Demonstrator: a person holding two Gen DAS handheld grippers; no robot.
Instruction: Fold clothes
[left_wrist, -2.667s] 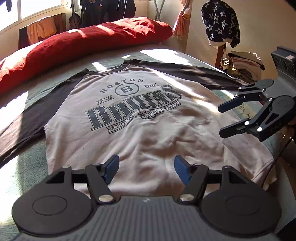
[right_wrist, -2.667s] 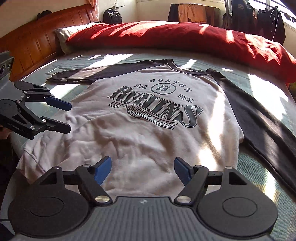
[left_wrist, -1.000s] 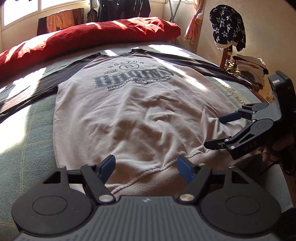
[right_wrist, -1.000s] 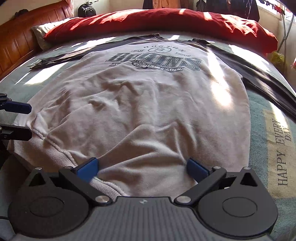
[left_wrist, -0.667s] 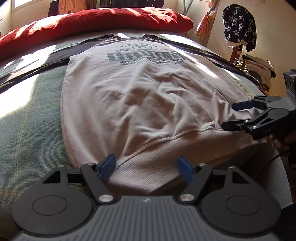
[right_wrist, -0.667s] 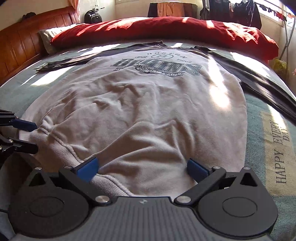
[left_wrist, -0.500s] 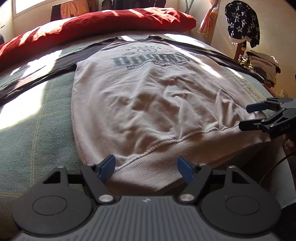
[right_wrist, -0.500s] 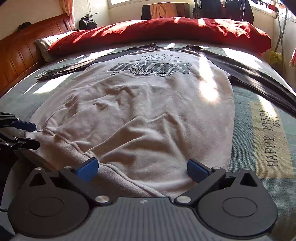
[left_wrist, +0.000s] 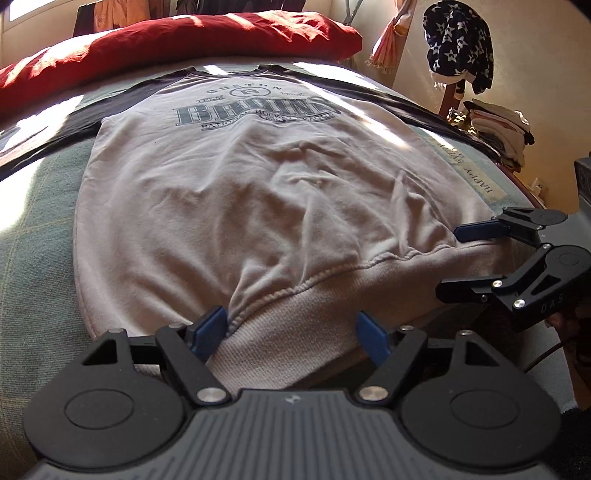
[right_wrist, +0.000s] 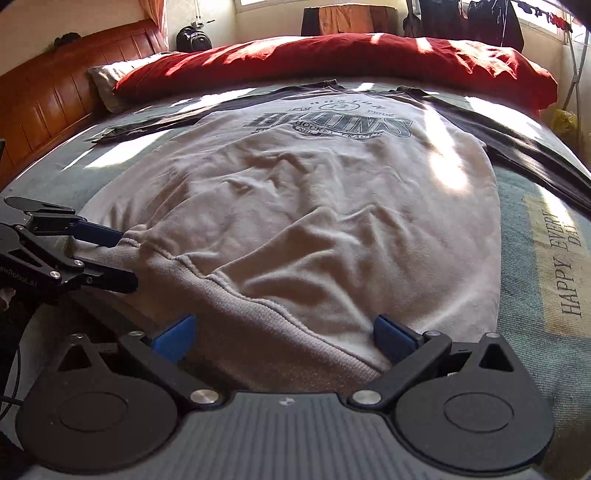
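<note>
A grey sweatshirt (left_wrist: 258, 192) with dark sleeves and a Boston Bruins print lies flat, front up, on the bed, its ribbed hem (left_wrist: 295, 317) nearest me. My left gripper (left_wrist: 291, 330) is open, its blue pads either side of the hem's left part, which bunches up against the left pad. My right gripper (right_wrist: 284, 336) is open wide over the hem (right_wrist: 258, 314) near the right corner, with cloth between its fingers. In the left wrist view the right gripper (left_wrist: 448, 258) shows side-on at the hem's right end, and in the right wrist view the left gripper (right_wrist: 125, 258) shows at the left end.
The bed has a green blanket (right_wrist: 535, 295) printed "HAPPY EVERY DAY". A red duvet (right_wrist: 332, 55) lies along the far side and a wooden headboard (right_wrist: 48, 99) stands at the left. A pile of folded clothes (left_wrist: 495, 125) and a starred garment (left_wrist: 458, 40) are beside the bed.
Both grippers have drawn back from over the chest to the near hem and closed in on it. The hem now lies between each pair of fingers and is bunched.
</note>
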